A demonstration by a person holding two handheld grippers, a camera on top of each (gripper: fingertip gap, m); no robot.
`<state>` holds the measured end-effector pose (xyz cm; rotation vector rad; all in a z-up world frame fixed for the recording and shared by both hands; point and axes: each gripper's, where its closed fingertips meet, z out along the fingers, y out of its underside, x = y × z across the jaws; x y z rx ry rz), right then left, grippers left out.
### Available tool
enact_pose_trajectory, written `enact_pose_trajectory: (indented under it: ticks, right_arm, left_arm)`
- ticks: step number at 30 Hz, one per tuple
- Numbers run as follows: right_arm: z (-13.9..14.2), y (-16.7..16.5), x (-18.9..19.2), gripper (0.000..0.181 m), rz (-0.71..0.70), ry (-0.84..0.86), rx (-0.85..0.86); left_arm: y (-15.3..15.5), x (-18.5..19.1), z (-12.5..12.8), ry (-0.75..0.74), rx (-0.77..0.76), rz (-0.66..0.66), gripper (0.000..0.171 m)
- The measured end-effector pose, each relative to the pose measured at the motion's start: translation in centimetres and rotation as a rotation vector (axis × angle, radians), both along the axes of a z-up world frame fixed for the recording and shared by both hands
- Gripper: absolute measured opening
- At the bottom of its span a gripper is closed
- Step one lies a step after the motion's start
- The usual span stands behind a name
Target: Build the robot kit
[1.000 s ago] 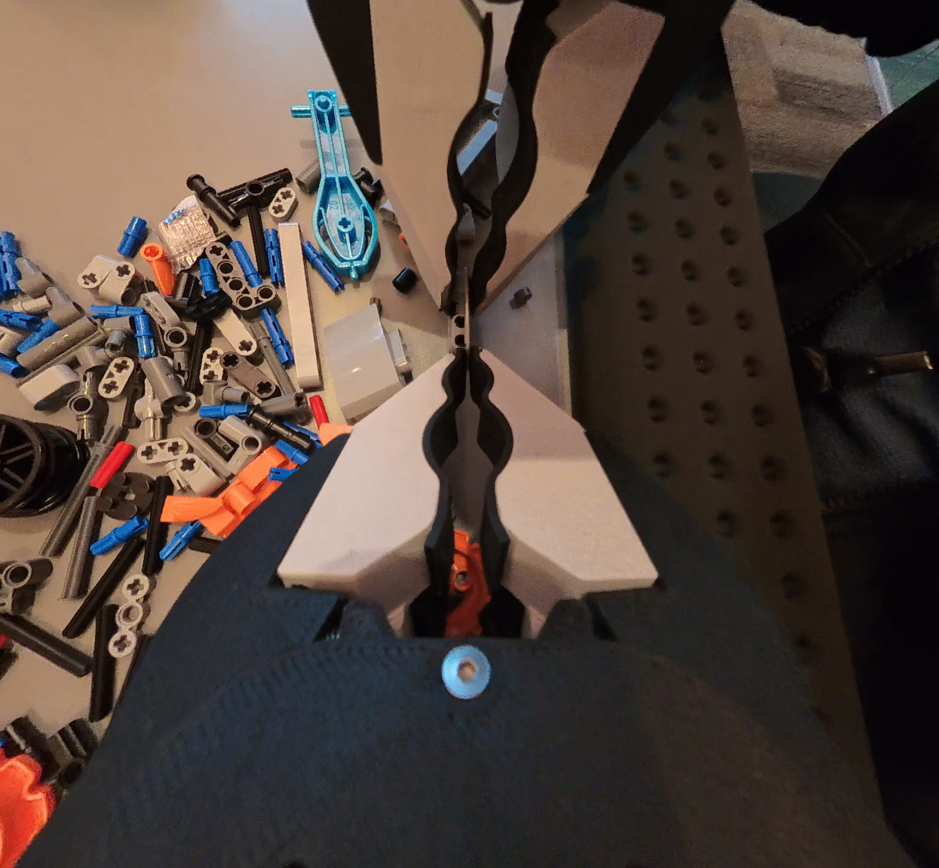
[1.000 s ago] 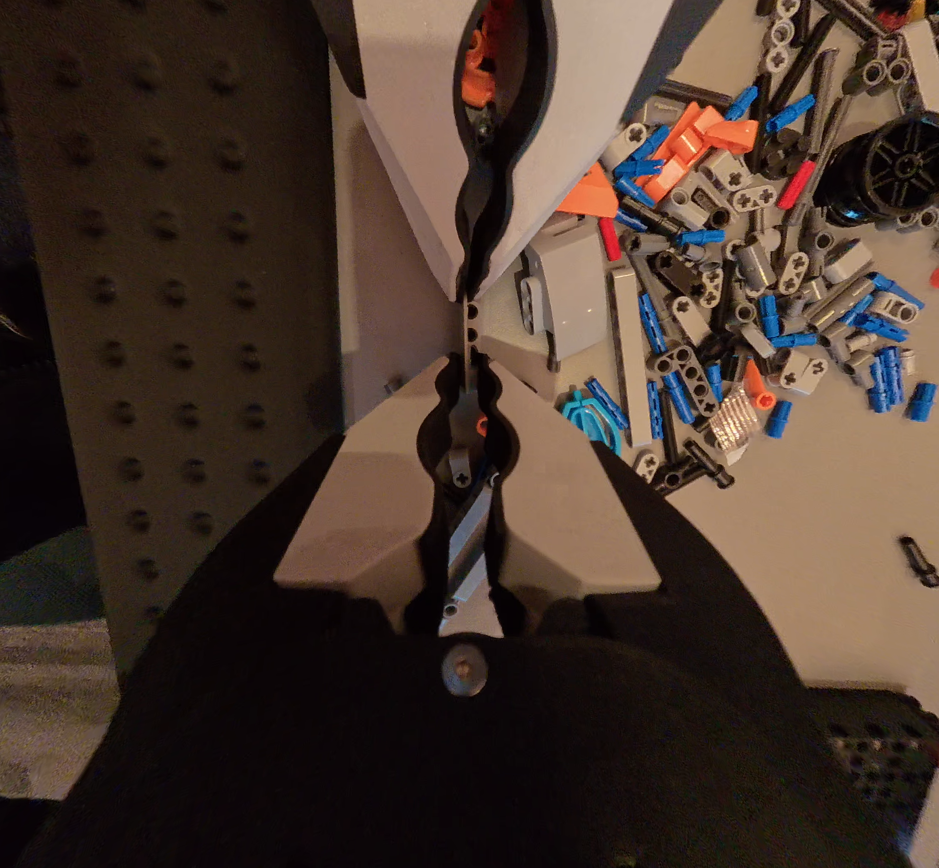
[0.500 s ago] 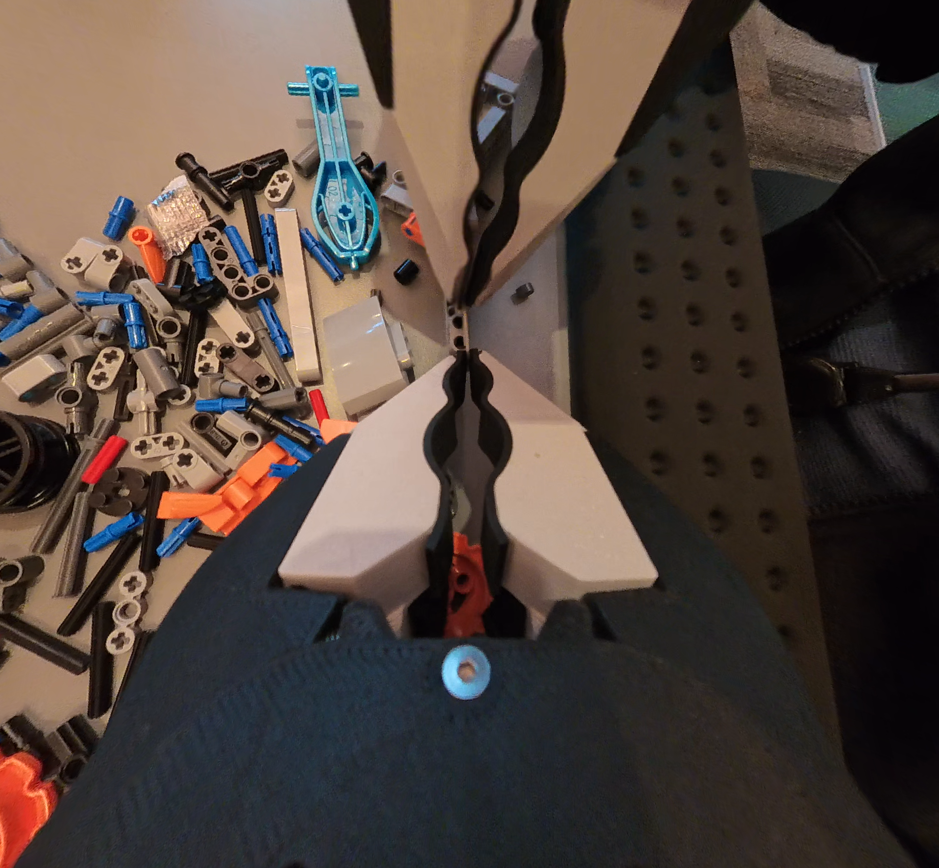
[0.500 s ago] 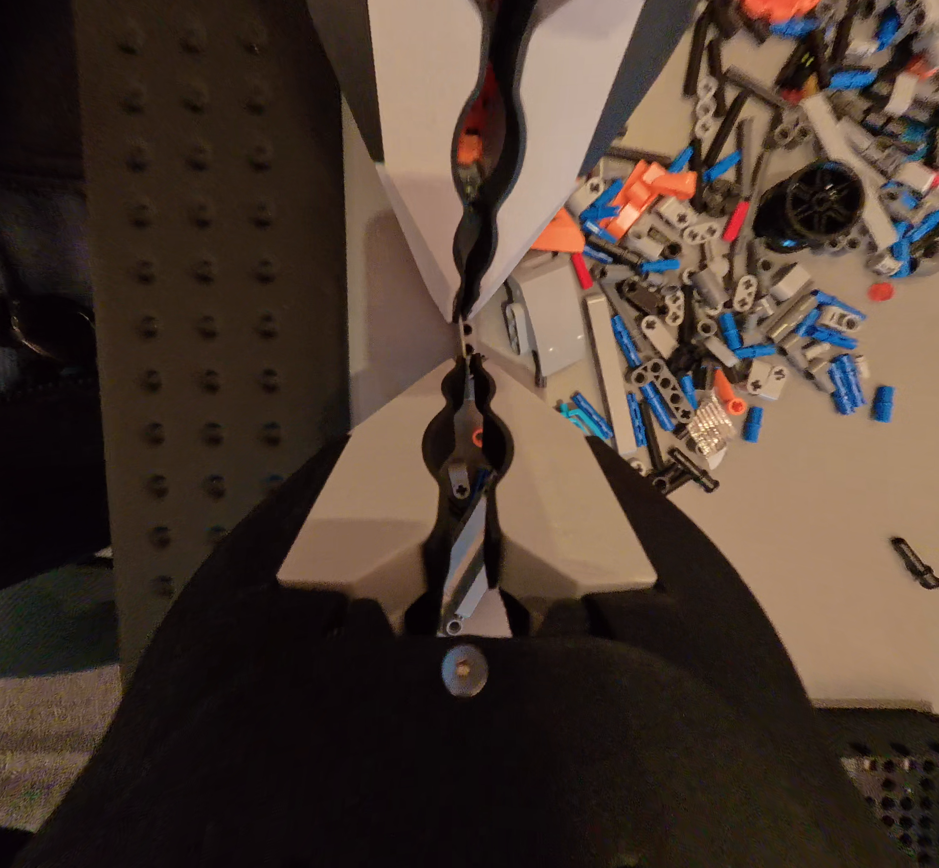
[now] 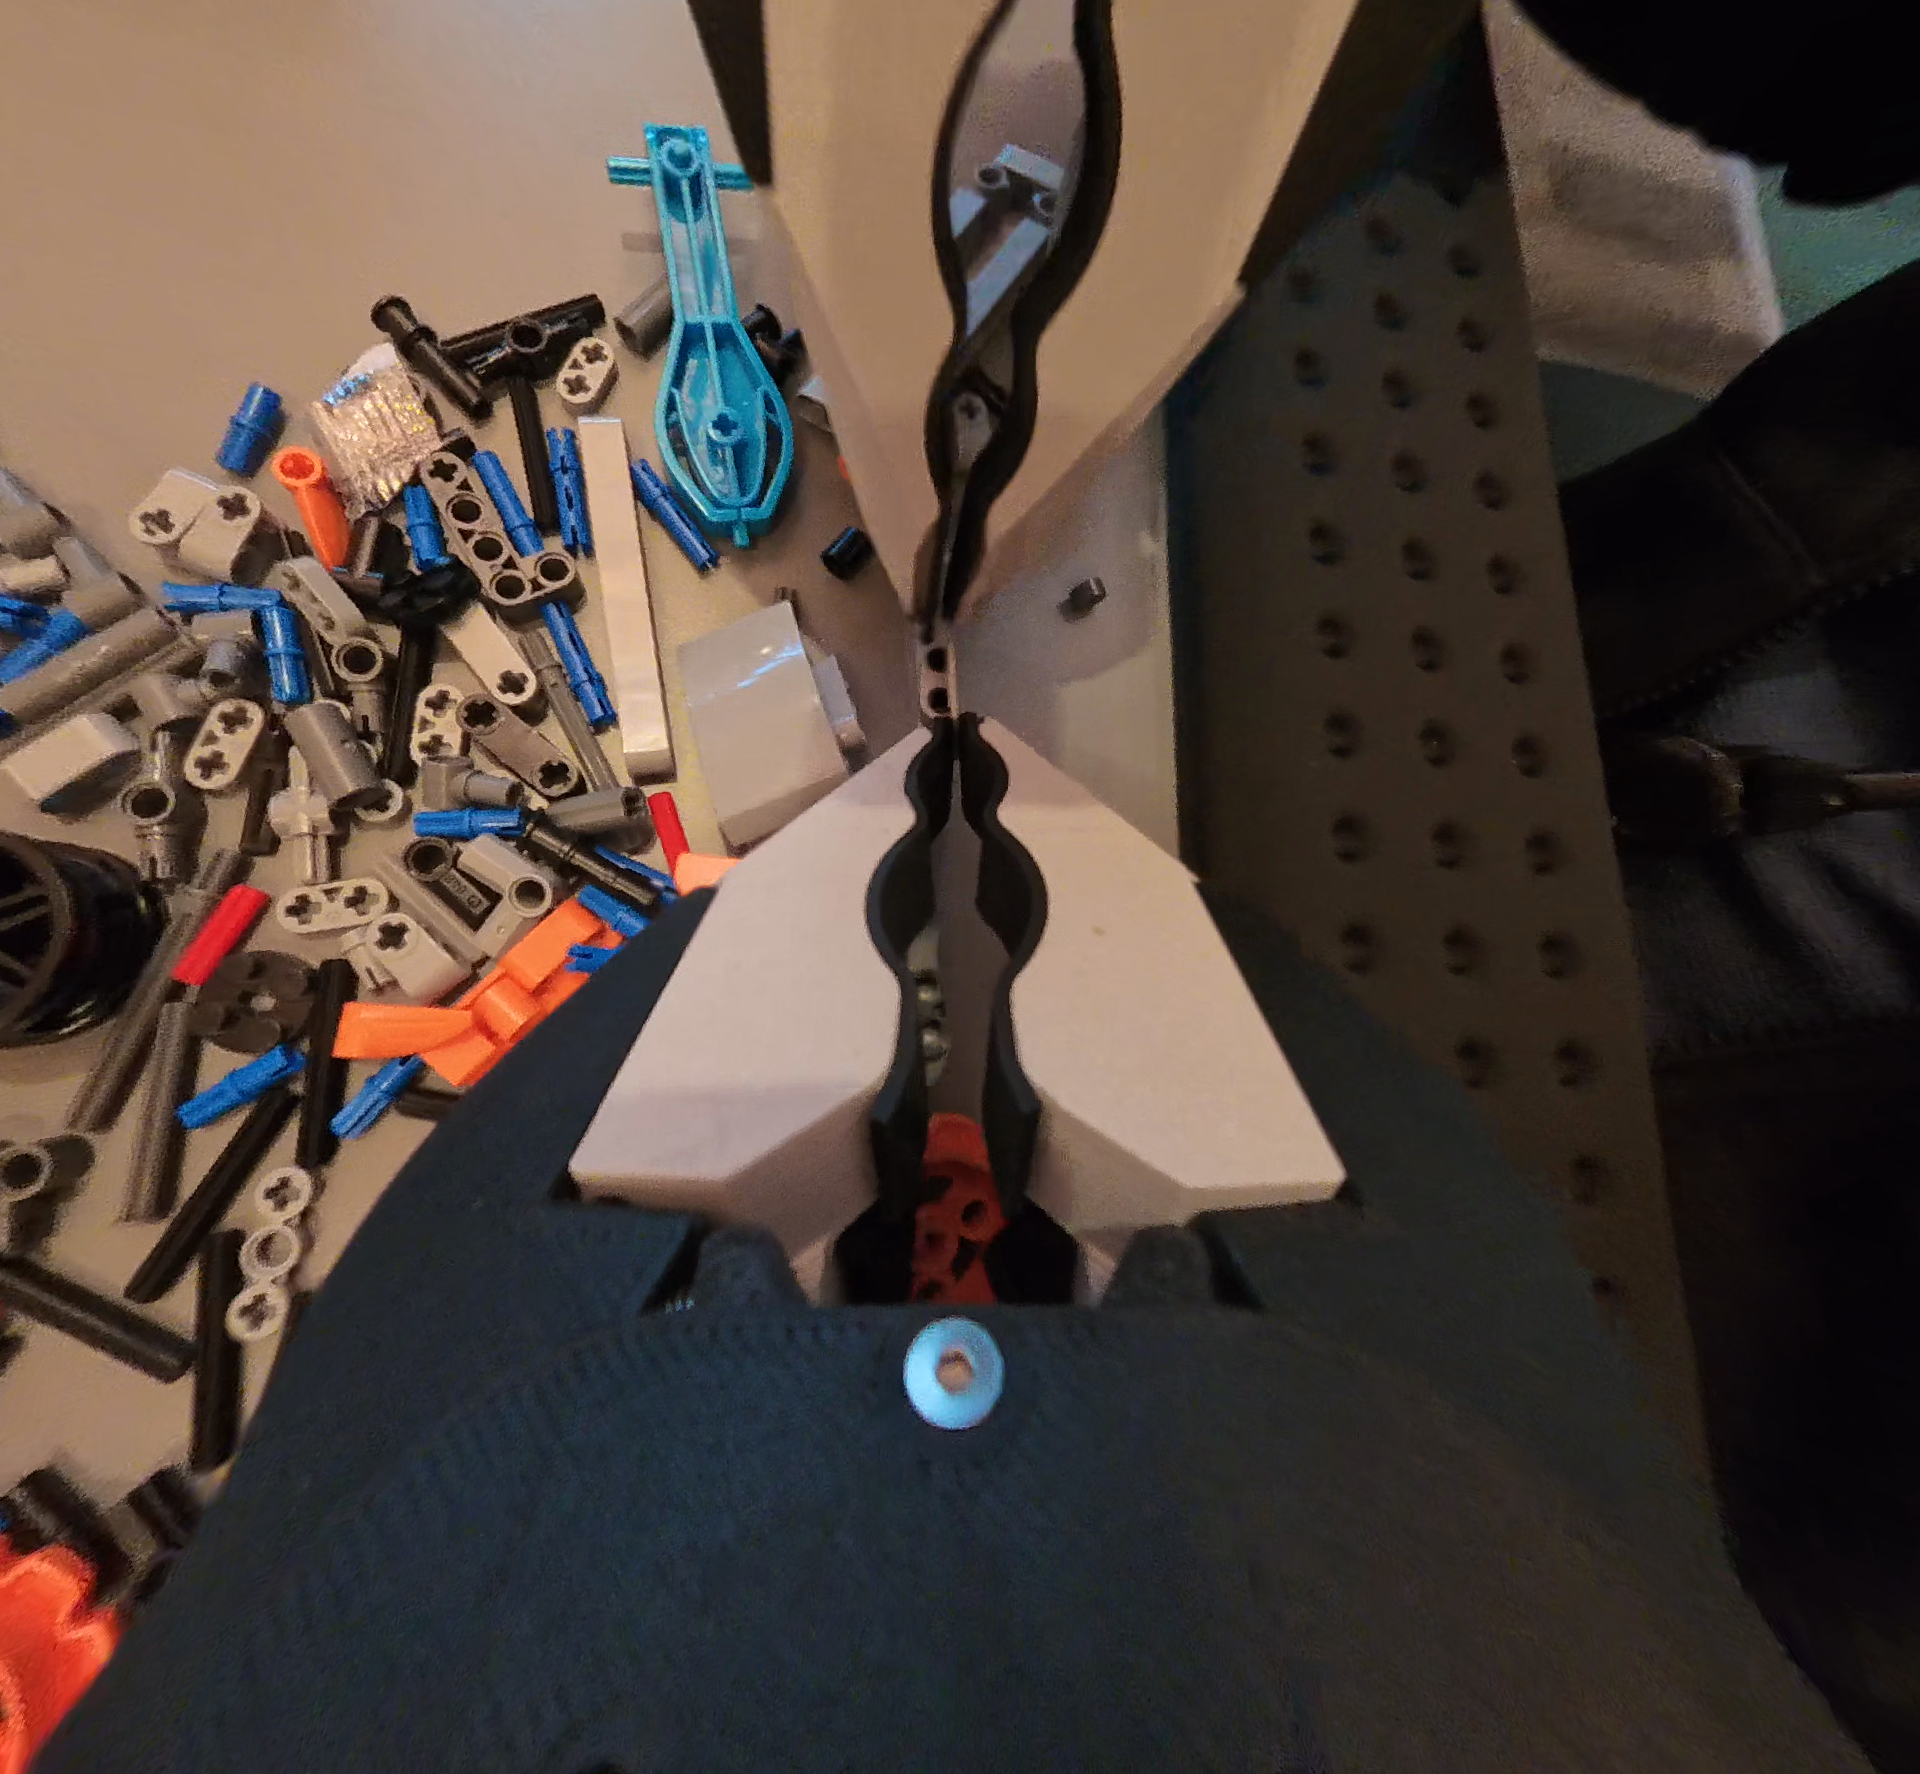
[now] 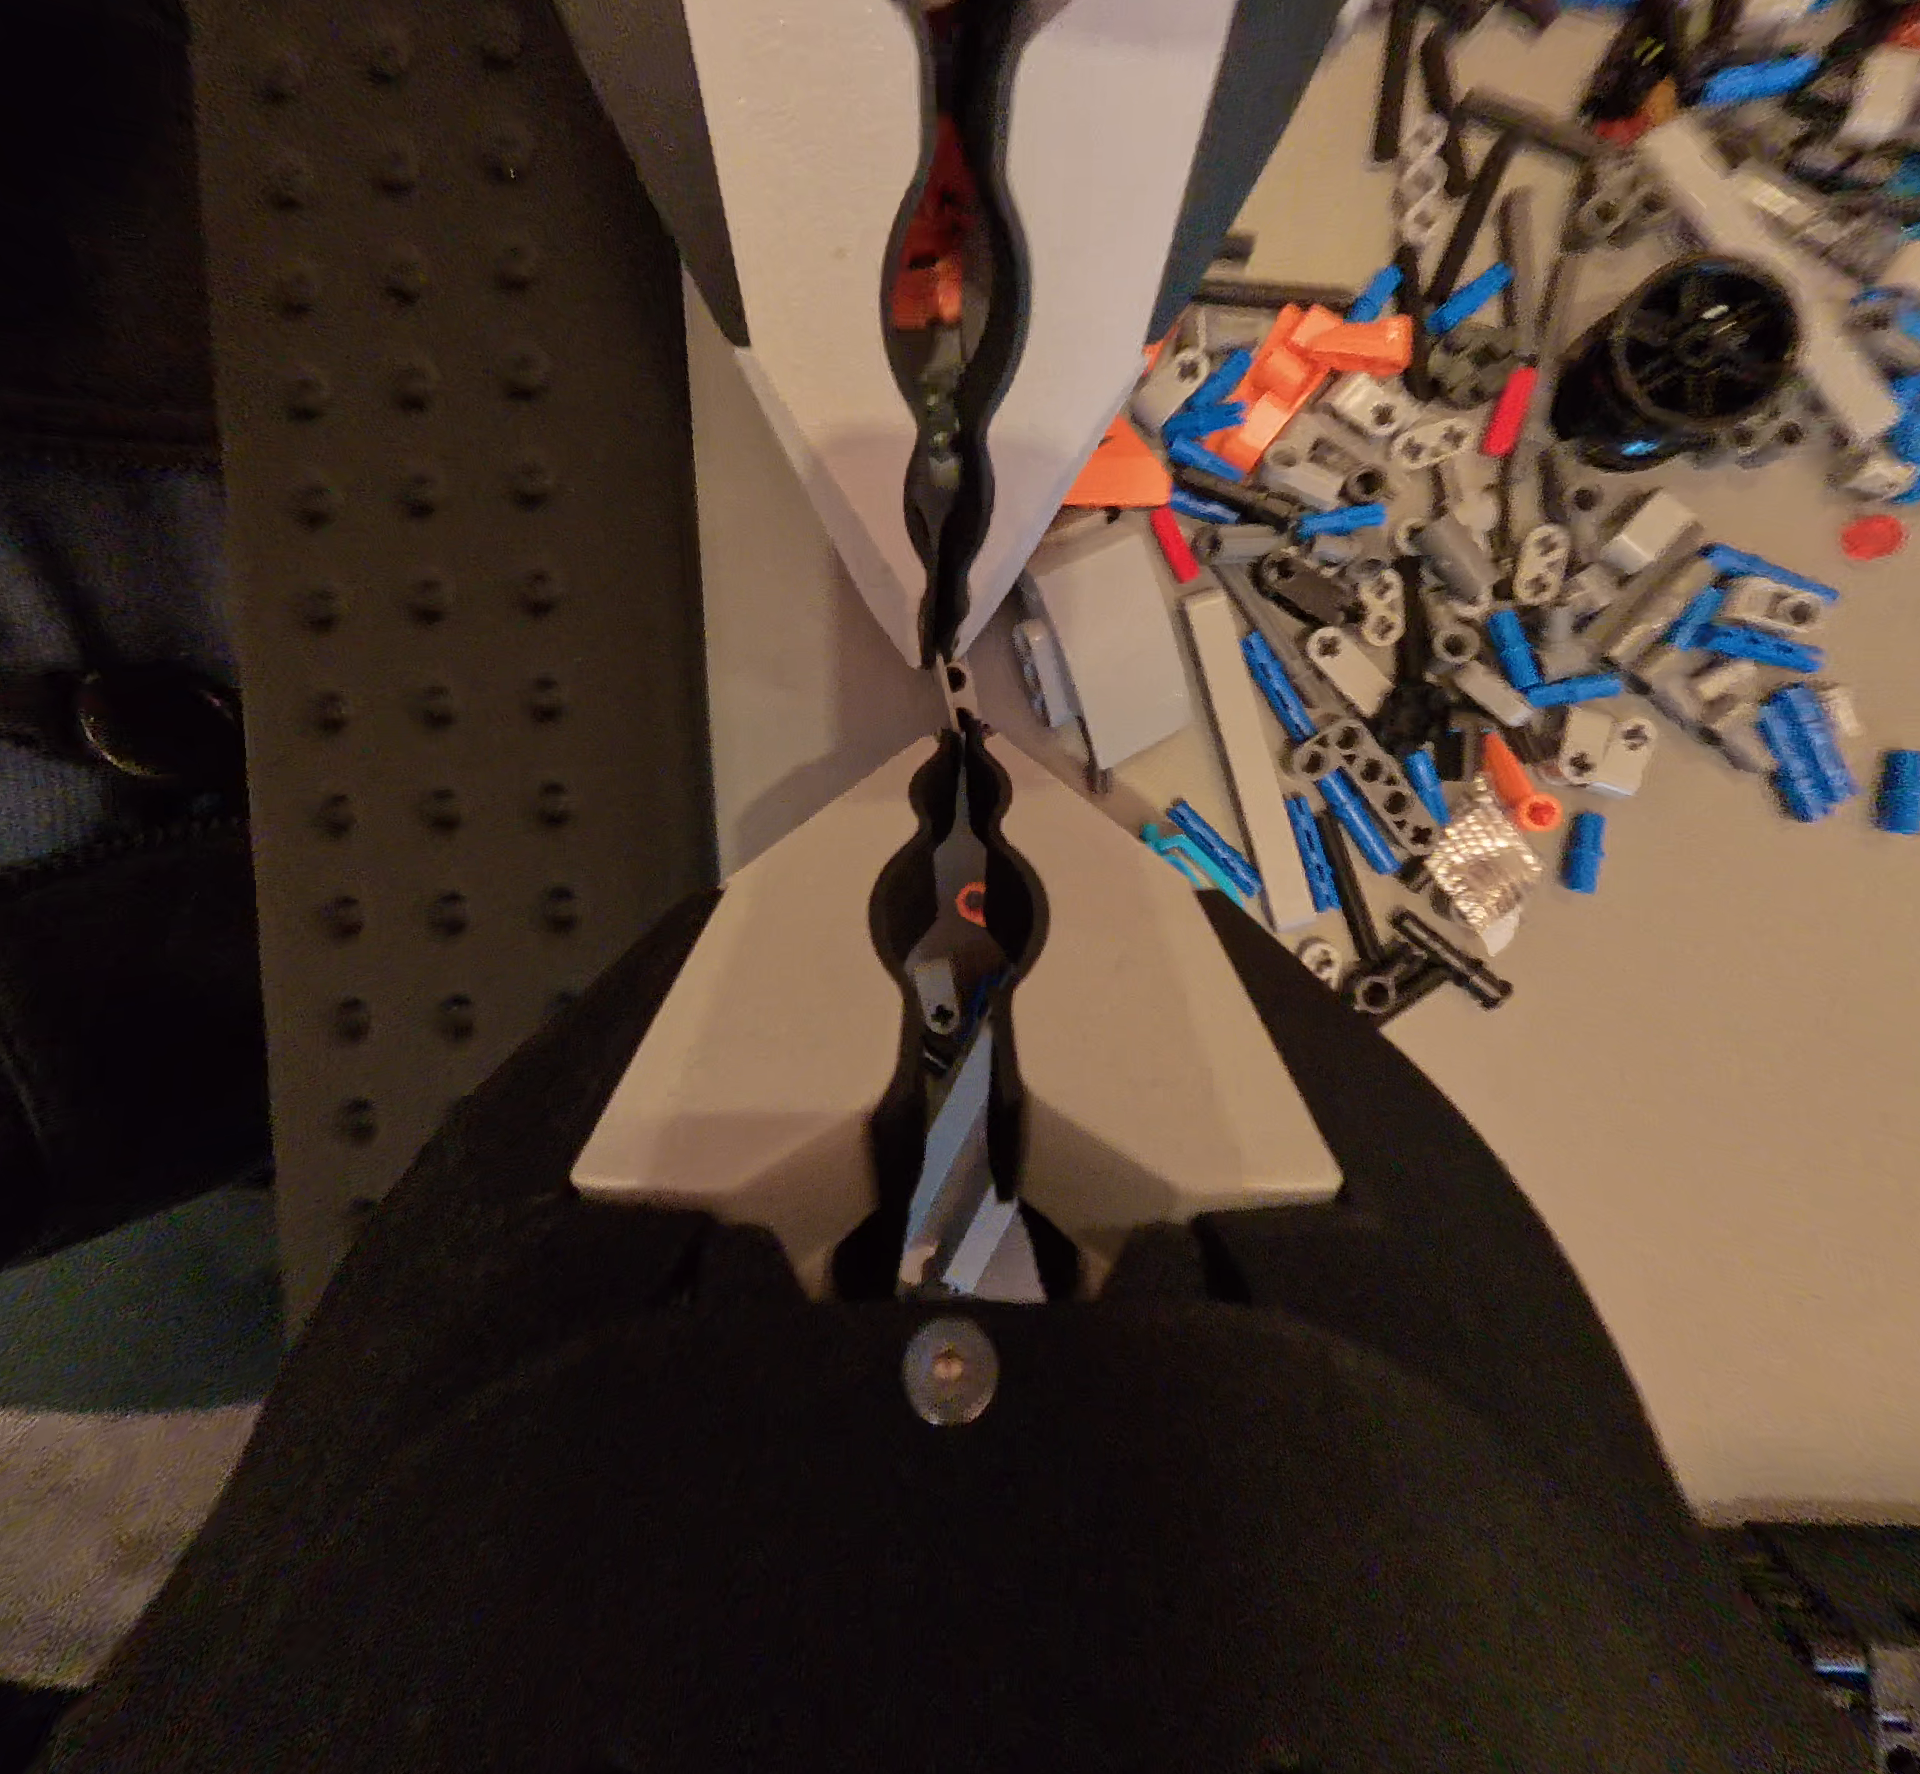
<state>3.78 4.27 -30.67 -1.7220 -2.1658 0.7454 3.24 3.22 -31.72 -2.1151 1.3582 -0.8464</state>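
Tabletop (image 5: 260, 41) fills most of what you see, pale and matte, with a dark studded panel (image 5: 1434, 685) running along its near edge. Across the table spreads a loose heap of construction-toy parts (image 5: 364, 737): blue pins, grey connectors, black axles and orange pieces lying over one another. At the heap's far side from your right gripper sits a black spoked wheel (image 6: 1673, 363), touching the parts around it. A turquoise paddle-shaped piece (image 5: 717, 384) lies at the heap's edge, just beside a long light grey beam (image 5: 623, 602), and a grey curved panel (image 5: 764, 716) rests near the beam, close below the gripper tips. Your left gripper (image 5: 943, 737) and right gripper (image 6: 961, 737) face each other tip to tip above the table's edge. Both sets of fingers are pressed together, and each pair is clamped on one end of the same thin dark grey holed beam (image 5: 935, 675), which bridges the small gap between the two tips and is held clear of the table. In the left wrist view an orange gear-like piece (image 5: 951, 1205) shows behind the closed fingers, and in the right wrist view a grey bar (image 6: 961, 1174) shows the same way; you cannot tell from these pictures whether either is joined to the held beam. A small black bush (image 5: 847, 552) lies alone on the table near the paddle piece.
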Motion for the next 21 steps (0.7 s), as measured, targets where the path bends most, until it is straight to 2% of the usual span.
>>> enact_pose_trajectory:
  ticks: [2, 4, 8, 11, 12, 15, 18, 21]
  right_arm:
    - [1.3, -0.1, -0.1, 0.009, -0.014, 0.085, 0.014]
    - [2.1, 0.5, 0.4, 0.017, -0.079, 0.126, 0.004]
    - [4.0, 0.4, 1.6, 0.027, -0.184, 0.243, -0.221]
    - [6.5, -0.6, 2.1, 0.035, -0.206, 0.362, -0.498]
    - [6.9, -0.9, 2.2, 0.035, -0.199, 0.386, -0.54]
    - [6.4, -1.5, 2.1, 0.027, -0.208, 0.37, -0.565]
    - [6.1, -1.9, 2.0, 0.023, -0.207, 0.374, -0.553]
    - [6.6, -1.3, 2.0, 0.023, -0.248, 0.447, -0.484]
  left_arm:
    - [0.1, 0.0, 0.8, -0.011, 0.061, -0.007, 0.0]
    - [0.1, 0.2, 2.0, 0.014, 0.22, -0.044, 0.0]
    - [0.9, 0.6, 4.7, 0.166, 0.698, -0.126, 0.0]
    - [0.4, 1.3, 6.4, 0.278, 1.03, -0.225, 0.0]
    - [0.3, 1.6, 6.8, 0.312, 1.108, -0.247, 0.0]
    - [0.3, 2.2, 8.1, 0.354, 1.276, -0.257, 0.0]
    - [0.3, 2.4, 8.5, 0.382, 1.353, -0.275, 0.0]
    - [0.6, 2.4, 8.6, 0.375, 1.383, -0.265, 0.0]
